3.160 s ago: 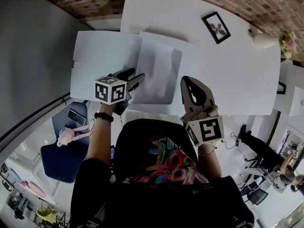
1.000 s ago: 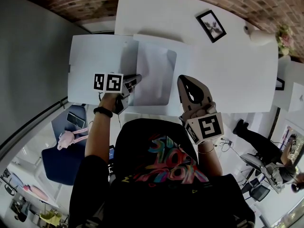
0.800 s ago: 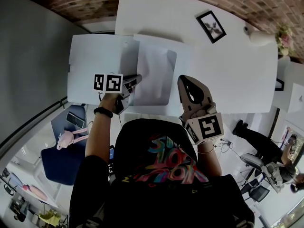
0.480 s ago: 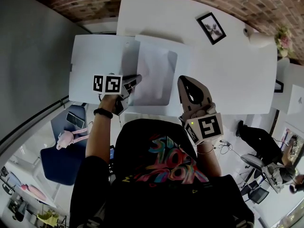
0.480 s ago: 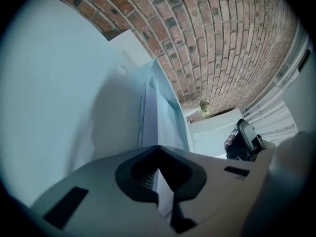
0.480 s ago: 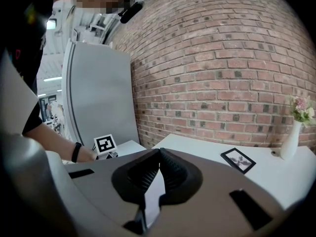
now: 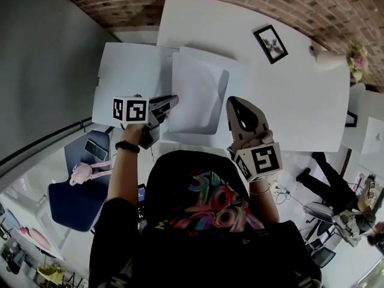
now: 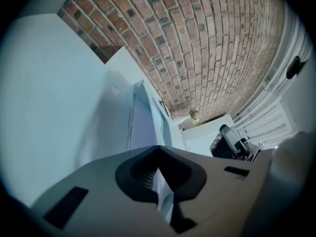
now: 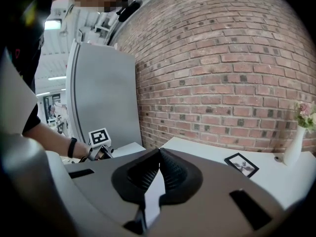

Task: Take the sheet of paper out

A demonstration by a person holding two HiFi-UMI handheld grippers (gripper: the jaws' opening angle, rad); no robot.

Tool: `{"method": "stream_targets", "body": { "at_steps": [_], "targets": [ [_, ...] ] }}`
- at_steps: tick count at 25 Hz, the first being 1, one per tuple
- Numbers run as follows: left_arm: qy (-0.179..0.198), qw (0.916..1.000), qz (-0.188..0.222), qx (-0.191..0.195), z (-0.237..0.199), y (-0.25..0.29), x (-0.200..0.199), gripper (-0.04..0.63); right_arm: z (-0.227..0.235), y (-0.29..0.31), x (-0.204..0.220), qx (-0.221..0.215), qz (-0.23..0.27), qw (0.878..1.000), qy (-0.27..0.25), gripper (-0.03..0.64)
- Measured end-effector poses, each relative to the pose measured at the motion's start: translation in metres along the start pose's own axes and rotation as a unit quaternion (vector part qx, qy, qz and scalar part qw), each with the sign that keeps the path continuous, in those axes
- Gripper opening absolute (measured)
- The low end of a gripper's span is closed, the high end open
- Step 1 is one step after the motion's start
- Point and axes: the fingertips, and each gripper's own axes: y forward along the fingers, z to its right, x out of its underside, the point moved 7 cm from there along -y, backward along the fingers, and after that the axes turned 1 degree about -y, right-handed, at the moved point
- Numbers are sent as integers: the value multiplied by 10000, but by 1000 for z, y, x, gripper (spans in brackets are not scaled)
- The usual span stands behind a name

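The white sheet of paper (image 7: 195, 92) lies on an open pale folder (image 7: 129, 77) on the white table (image 7: 288, 89). My left gripper (image 7: 174, 101) is shut on the sheet's near left edge and holds that side raised, so a shadow falls along its right. In the left gripper view the thin sheet (image 8: 145, 125) runs edge-on away from the closed jaws of the left gripper (image 8: 159, 148). My right gripper (image 7: 235, 102) hovers at the folder's near right side with its jaws together. The right gripper view shows the right gripper (image 9: 159, 151) with its tips meeting and nothing visibly pinched.
A black-framed picture (image 7: 270, 44) and a white vase with flowers (image 7: 329, 57) stand on the far right of the table. A brick wall runs behind it. A grey panel is on the left, with a blue chair (image 7: 75, 188) below.
My left gripper has risen, lifting the sheet's near left side off the folder. The right gripper has stayed where it was.
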Motion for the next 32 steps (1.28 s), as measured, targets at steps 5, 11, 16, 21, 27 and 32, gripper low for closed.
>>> {"method": "stream_targets", "body": {
  "at_steps": [5,11,16,21,27,32],
  "targets": [
    [121,9994,289,154,18,-20,1,21,-7,0,-8,-111,95,9998,-103,15],
    [330,9952,869,312,45,-51,-2,21,-16,3,-23,-344,576,9972,-318,15],
    [513,9889,1330,415,69,-80,-6,21,-27,4,-34,-481,700,9955,-428,15],
    [816,9786,1851,368,96,-110,-8,21,-36,7,-48,-605,894,9926,-550,15],
    [1319,9580,2528,303,131,-139,-17,21,-38,9,-71,-609,1154,9892,-668,15],
    [1821,9303,3172,285,163,-157,-25,21,-39,3,-88,-522,1375,9862,-766,15]
  ]
}}
